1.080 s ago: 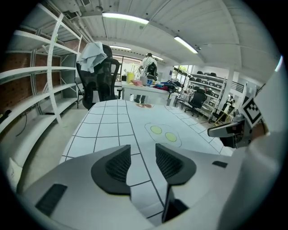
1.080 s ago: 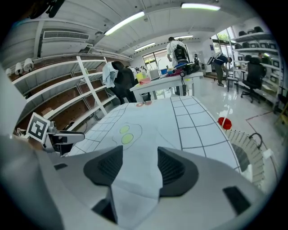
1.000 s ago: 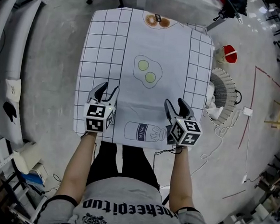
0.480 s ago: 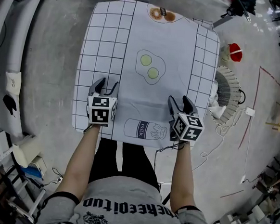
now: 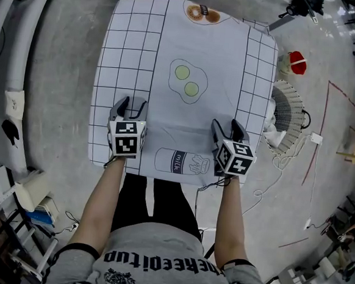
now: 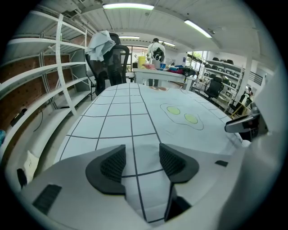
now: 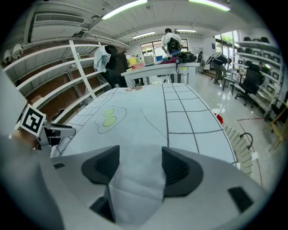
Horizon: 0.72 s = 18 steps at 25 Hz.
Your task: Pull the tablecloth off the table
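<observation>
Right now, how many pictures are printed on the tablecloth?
3: a brown pastry print at the far edge, fried eggs in the middle, a milk bottle at the near edge. Overhang may hide more.

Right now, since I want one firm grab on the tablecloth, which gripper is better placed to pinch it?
Right gripper, narrowly: a seemingly broader fold of tablecloth fills its gap. The left gripper straddles a narrower one. Both pairs of jaws have just been opening, pads not pressing.

Grey lettered T-shirt (image 5: 156,253), black trousers (image 5: 166,202); left gripper (image 5: 131,104) and right gripper (image 5: 226,125) carry black-and-white marker cubes.
</observation>
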Tool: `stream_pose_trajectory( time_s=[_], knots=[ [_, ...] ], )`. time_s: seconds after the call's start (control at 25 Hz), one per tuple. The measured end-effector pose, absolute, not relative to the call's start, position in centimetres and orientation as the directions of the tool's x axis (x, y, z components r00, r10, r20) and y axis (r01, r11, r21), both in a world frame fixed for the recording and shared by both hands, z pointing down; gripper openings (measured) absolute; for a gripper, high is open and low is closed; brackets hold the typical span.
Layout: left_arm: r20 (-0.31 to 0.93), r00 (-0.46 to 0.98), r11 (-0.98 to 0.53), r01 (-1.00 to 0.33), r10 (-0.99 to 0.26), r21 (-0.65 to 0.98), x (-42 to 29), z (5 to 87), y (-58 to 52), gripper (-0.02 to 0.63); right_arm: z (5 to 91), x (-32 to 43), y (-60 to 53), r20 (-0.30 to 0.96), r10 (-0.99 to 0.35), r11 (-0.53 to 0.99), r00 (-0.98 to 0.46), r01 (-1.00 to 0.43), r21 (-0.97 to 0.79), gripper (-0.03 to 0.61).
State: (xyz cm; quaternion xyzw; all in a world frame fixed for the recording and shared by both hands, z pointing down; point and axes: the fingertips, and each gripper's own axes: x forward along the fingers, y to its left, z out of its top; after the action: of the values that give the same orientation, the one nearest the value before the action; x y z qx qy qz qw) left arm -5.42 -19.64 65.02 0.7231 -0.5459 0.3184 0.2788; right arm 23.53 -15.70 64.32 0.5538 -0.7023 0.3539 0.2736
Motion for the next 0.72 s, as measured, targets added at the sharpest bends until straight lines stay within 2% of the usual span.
stream_pose_trajectory(
  time_s=[0.36, 0.72],
  knots=[
    [0.753, 0.187, -0.226, -0.973, -0.631, 0.052, -5.40, 64.98, -19.59, 0.236, 64.86, 23.47, -15.77, 0.808, -0.573, 0.146, -0.137, -0.987, -0.064, 0.282],
    [0.729, 0.179, -0.211, -0.976, -0.661, 0.048, -5.46, 64.89, -19.52, 0.236, 64.79, 23.41, -15.81, 0.811, -0.576, 0.124, -0.100, -0.992, -0.035, 0.283]
  ],
)
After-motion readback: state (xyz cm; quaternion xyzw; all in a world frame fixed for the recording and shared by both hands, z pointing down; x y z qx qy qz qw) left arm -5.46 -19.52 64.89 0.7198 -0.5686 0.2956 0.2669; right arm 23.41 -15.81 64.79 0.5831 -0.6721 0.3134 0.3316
